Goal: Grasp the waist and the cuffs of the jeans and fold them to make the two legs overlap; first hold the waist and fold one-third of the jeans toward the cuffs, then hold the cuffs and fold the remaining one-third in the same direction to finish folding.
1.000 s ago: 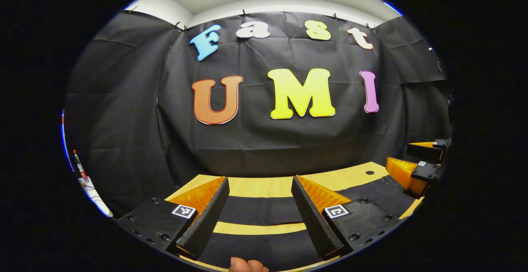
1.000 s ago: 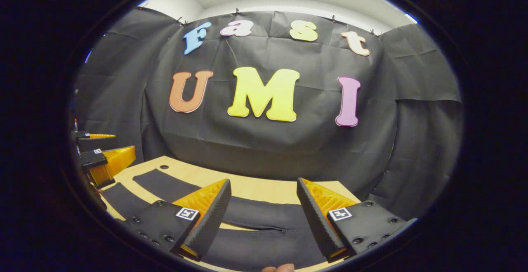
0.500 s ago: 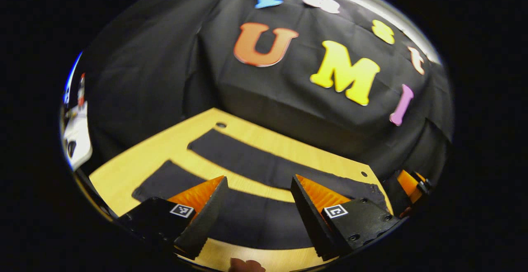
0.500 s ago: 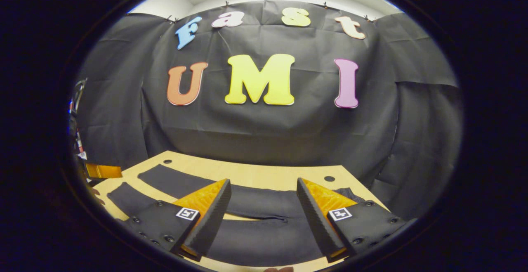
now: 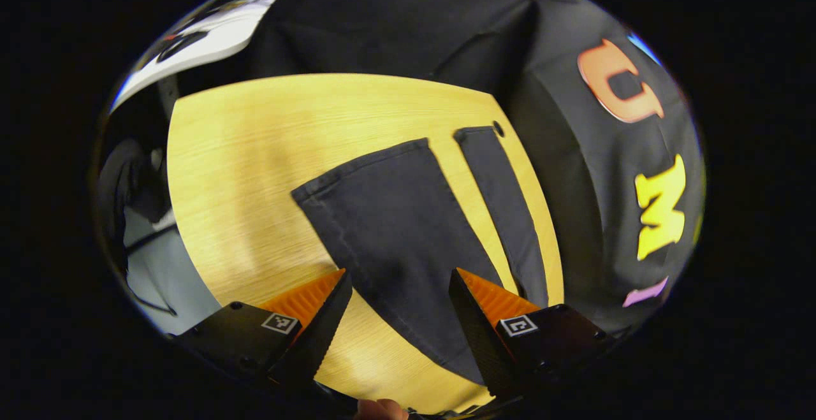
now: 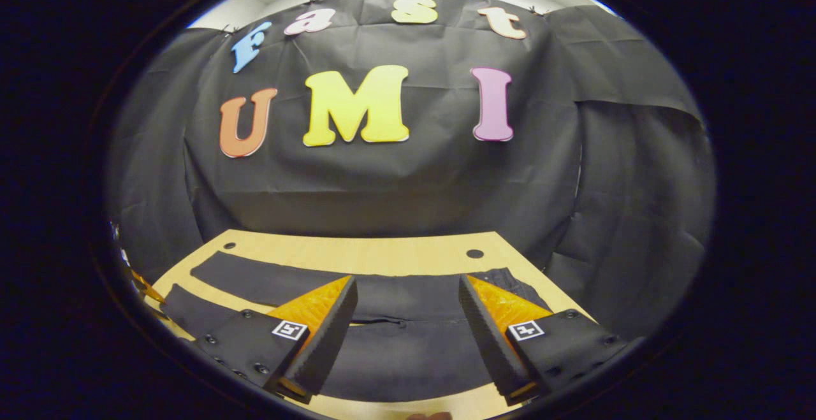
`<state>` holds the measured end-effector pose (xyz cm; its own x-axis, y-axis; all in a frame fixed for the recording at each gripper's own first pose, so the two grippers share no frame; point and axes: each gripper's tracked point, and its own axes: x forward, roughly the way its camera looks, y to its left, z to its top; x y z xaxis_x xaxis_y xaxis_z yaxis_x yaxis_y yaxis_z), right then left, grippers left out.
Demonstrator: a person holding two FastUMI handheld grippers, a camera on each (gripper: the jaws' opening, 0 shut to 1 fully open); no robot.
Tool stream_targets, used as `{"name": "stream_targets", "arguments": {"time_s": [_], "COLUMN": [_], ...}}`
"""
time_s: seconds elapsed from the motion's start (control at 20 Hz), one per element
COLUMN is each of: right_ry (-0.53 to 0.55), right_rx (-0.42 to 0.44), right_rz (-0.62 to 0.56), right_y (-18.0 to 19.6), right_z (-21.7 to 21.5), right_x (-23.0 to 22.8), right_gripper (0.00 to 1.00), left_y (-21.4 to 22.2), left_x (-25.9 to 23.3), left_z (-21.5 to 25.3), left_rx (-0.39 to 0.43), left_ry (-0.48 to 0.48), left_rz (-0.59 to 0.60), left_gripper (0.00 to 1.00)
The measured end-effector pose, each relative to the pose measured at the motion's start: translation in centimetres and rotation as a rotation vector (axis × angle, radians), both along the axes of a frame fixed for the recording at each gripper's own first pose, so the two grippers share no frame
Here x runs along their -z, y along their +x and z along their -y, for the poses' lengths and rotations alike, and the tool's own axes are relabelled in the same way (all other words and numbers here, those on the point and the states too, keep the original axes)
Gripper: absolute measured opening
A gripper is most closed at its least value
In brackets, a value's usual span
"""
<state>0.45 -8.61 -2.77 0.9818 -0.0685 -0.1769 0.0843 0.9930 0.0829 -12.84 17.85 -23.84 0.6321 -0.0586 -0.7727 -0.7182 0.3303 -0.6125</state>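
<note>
Jeans (image 5: 408, 241) lie flat on the bench (image 5: 255, 171), both legs spread apart, nothing folded yet. Left hand-held gripper (image 5: 398, 318) has swung hard over the last second: from facing the wall level to pitched down over the cuff end of the near leg, so the cuff grab looks next. Jaws apart, nothing between them. Right hand-held gripper (image 6: 408, 324) has only drifted slightly, roughly level above the waist end, fingers apart, not touching cloth. Leg-overlap fold not yet started.
</note>
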Motion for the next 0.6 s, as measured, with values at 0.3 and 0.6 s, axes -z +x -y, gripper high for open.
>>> {"name": "stream_targets", "arguments": {"time_s": [0.3,0.6], "right_ry": [0.012,0.035], "right_rx": [0.073,0.1], "right_rz": [-0.012,-0.034], "right_y": [-0.8,-1.0], "right_z": [2.4,3.4], "right_x": [0.2,1.0], "right_gripper": [0.98,0.98], "left_y": [-0.7,2.9], "left_x": [1.0,1.0], "left_z": [-1.9,-2.1], "left_rx": [-0.122,-0.127], "left_ry": [-0.107,-0.092], "left_rz": [-0.04,0.015], "left_gripper": [1.0,1.0]}}
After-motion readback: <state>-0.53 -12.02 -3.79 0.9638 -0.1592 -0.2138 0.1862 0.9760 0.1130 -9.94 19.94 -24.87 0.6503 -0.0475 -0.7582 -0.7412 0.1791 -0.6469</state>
